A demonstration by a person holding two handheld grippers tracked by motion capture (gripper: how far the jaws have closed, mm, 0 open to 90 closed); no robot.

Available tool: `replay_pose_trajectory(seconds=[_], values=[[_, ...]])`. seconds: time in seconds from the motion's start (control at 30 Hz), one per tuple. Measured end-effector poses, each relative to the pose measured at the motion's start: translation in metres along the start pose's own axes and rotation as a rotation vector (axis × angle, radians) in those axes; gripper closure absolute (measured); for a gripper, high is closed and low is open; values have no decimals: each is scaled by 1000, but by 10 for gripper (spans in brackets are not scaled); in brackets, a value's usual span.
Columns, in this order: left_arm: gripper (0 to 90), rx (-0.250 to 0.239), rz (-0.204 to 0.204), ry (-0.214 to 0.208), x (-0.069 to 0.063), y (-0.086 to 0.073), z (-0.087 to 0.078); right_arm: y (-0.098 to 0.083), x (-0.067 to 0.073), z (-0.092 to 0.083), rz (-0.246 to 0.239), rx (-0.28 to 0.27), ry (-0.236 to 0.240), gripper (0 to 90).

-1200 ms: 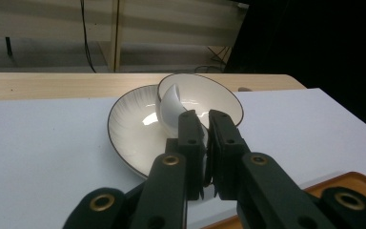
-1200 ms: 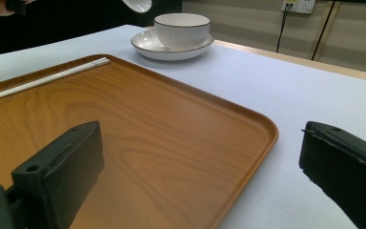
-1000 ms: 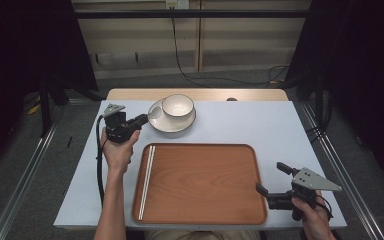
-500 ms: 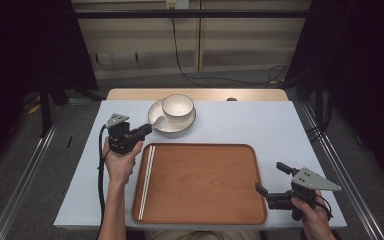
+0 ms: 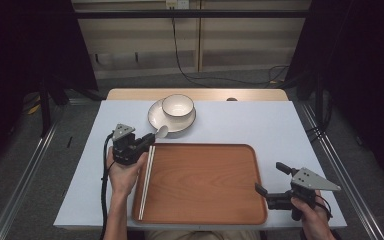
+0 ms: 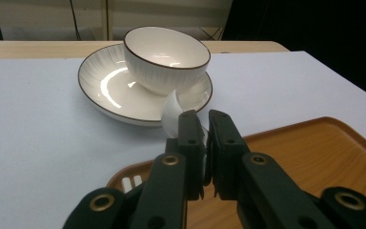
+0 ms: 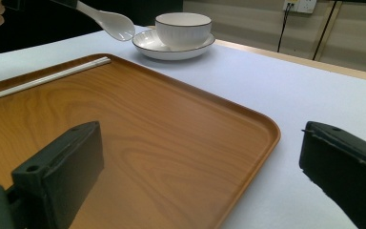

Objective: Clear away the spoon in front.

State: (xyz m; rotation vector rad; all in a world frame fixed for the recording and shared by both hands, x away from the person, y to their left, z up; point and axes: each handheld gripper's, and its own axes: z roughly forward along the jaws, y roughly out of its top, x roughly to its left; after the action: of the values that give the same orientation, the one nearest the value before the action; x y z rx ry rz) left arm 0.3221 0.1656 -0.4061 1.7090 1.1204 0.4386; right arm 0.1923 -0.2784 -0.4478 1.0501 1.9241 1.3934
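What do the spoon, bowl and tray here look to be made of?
Spoon in the left gripper: glazed white ceramic by its glossy, thick look, though melamine is possible. Bowl: glazed ceramic, with sharp highlights, a dark rim line and fine ribbing outside. Tray: wood-grain surface with a smooth satin sheen; it may be laminate or printed plastic rather than solid wood.
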Motion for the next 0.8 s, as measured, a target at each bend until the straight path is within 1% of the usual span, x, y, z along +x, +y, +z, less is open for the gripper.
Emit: replay_pose_trajectory(seconds=[0.03,0.1,0.17,0.2,0.23,0.33,0.37,0.43,0.5,0.57,0.63,0.7,0.8], values=[[846,1,3,1,-1,-1,-1,0,0,0,-1,-2,-3,7],[846,4,8,16,-3,-5,-2,0,0,0,-2,0,0,7],[846,7,2,6,-3,-9,-3,0,0,0,-3,-1,0,7],[846,9,6,5,-3,-11,-4,0,0,0,1,-2,0,7],[846,8,5,15,-4,-13,-5,0,0,0,-1,0,0,7],[846,10,7,6,-6,-17,-8,0,0,0,-2,0,-1,7],[846,19,15,16,-7,-19,-9,0,0,0,-3,0,-2,7],[846,16,17,38,-9,-21,-10,0,0,1,-4,1,-2,7],[846,19,9,17,-8,-24,-11,0,0,1,-2,0,-2,7],[846,25,13,23,-9,-26,-9,0,0,0,-2,1,0,7],[846,27,9,9,-10,-28,-8,0,0,0,-3,1,-2,7],[846,34,12,15,-12,-30,-6,0,0,0,-3,1,-1,7],[847,46,10,8,-13,-33,-3,0,0,0,-4,1,-2,7]])
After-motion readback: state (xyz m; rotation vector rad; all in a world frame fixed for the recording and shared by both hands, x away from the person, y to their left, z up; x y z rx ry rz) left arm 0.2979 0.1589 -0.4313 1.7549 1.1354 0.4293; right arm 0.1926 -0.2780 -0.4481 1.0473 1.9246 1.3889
